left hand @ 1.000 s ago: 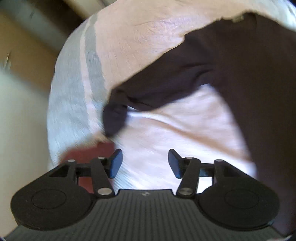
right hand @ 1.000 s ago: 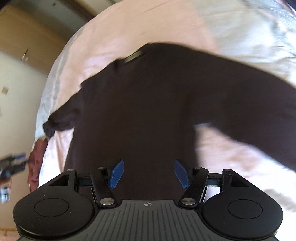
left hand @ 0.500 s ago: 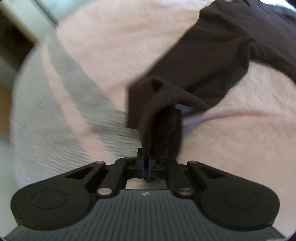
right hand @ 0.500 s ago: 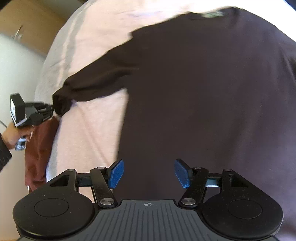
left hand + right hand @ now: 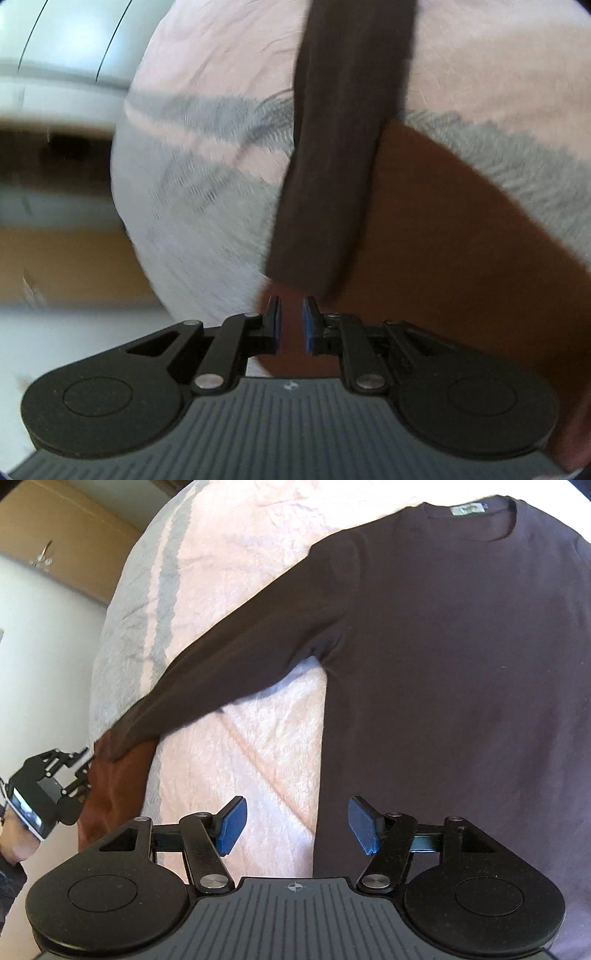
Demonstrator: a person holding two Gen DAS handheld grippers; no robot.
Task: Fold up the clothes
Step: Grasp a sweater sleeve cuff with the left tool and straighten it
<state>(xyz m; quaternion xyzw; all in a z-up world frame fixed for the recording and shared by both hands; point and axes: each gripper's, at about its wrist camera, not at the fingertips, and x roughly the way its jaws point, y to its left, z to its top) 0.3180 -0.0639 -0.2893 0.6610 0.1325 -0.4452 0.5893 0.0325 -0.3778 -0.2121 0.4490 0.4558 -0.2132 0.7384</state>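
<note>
A dark long-sleeved top (image 5: 461, 672) lies flat on a pink bedspread (image 5: 229, 542), neck label at the far end. Its left sleeve (image 5: 236, 668) stretches out straight toward the bed's left edge; in the left wrist view the sleeve (image 5: 340, 147) runs away from me, its cuff just ahead of the fingertips. My left gripper (image 5: 291, 323) has a narrow gap between its pads and holds nothing; it also shows in the right wrist view (image 5: 70, 771) just past the cuff. My right gripper (image 5: 295, 823) is open and empty over the top's left side seam near the hem.
A rust-red garment (image 5: 110, 779) hangs over the bed's left edge under the sleeve cuff; it also shows in the left wrist view (image 5: 461, 266). Grey stripes (image 5: 166, 572) run along the bedspread's left side. Wooden furniture (image 5: 55, 528) and a pale floor lie beyond the bed.
My left gripper gripped the sleeve cuff, pulled the sleeve out straight toward the bed's left edge and has let go. My right gripper stayed open over the top's lower left part.
</note>
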